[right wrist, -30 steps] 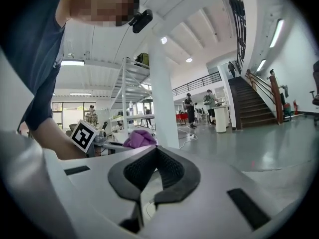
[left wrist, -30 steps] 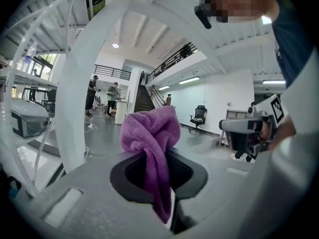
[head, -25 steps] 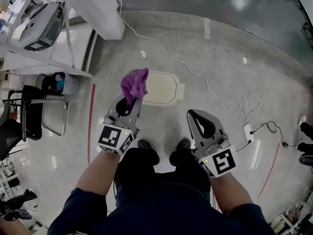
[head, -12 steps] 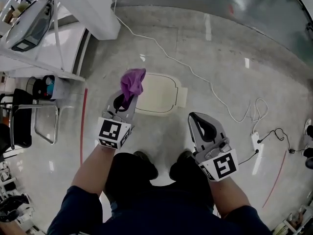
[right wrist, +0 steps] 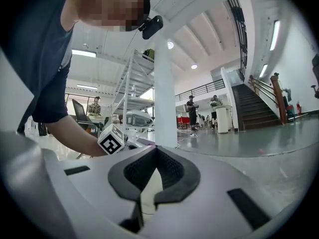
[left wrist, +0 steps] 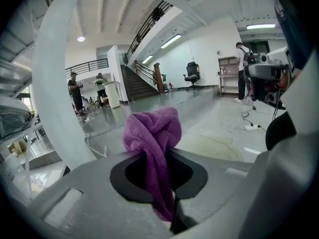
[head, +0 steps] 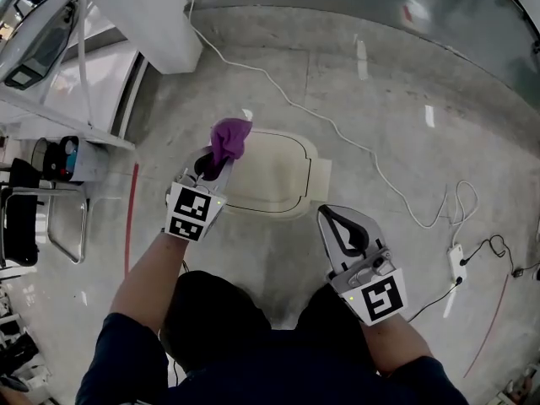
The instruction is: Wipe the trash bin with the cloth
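Note:
The trash bin [head: 274, 175] is cream with a rounded lid and stands on the concrete floor ahead of me. My left gripper [head: 218, 160] is shut on a purple cloth [head: 229, 138], which bunches above the jaws at the bin's left rim. In the left gripper view the cloth [left wrist: 155, 131] is pinched in my left gripper [left wrist: 160, 156], and the bin's top [left wrist: 219, 146] lies just beyond. My right gripper [head: 327, 216] is shut on nothing, near the bin's front right corner. In the right gripper view my right gripper [right wrist: 155, 151] points toward the left gripper's marker cube [right wrist: 112, 142].
A white cable [head: 337, 129] runs across the floor behind the bin to a power strip [head: 460, 264] at the right. A white pillar [head: 143, 15], a metal rack [head: 51, 66] and a chair [head: 34, 218] stand at the left. A red floor line [head: 131, 218] runs there.
The view has closed in on the bin. My left gripper carried the cloth forward to the bin's left rim. My right gripper came up near its front right corner.

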A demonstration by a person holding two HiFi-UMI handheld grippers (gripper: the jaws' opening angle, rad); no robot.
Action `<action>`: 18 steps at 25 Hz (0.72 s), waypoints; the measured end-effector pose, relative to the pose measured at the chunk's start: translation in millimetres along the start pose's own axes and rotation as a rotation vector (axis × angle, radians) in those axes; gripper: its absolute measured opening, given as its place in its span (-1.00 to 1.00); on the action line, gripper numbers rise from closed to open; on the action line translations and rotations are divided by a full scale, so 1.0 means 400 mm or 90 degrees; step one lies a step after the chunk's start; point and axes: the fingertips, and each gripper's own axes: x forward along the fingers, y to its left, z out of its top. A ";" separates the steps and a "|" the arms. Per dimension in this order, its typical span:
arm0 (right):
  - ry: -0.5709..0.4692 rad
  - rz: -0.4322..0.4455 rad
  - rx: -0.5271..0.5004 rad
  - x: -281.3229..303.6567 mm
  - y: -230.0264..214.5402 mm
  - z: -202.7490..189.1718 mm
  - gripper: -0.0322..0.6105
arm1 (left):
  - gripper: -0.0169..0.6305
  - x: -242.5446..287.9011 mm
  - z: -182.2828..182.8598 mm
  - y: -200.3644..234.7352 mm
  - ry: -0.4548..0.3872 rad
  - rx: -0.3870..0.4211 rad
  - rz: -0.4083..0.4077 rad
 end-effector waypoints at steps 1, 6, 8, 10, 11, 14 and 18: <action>-0.004 0.001 -0.005 0.000 0.001 -0.015 -0.87 | -0.81 0.013 -0.015 0.002 0.009 0.010 0.001; -0.032 0.009 -0.036 0.005 0.015 -0.043 -0.87 | -0.81 0.073 -0.081 0.005 0.074 0.063 -0.018; -0.040 0.010 -0.043 0.004 0.014 -0.042 -0.87 | -0.81 0.099 -0.098 0.000 0.103 0.089 -0.030; -0.044 0.005 -0.045 -0.001 0.010 -0.042 -0.87 | -0.81 0.121 -0.106 -0.014 0.124 0.109 -0.047; -0.046 0.002 -0.045 -0.005 0.007 -0.042 -0.87 | -0.81 0.130 -0.106 -0.023 0.132 0.120 -0.056; -0.053 -0.010 -0.043 -0.020 -0.004 -0.039 -0.87 | -0.81 0.157 -0.088 -0.063 0.146 0.147 -0.082; -0.060 -0.025 -0.044 -0.035 -0.018 -0.033 -0.87 | -0.81 0.198 -0.038 -0.143 0.142 0.162 -0.129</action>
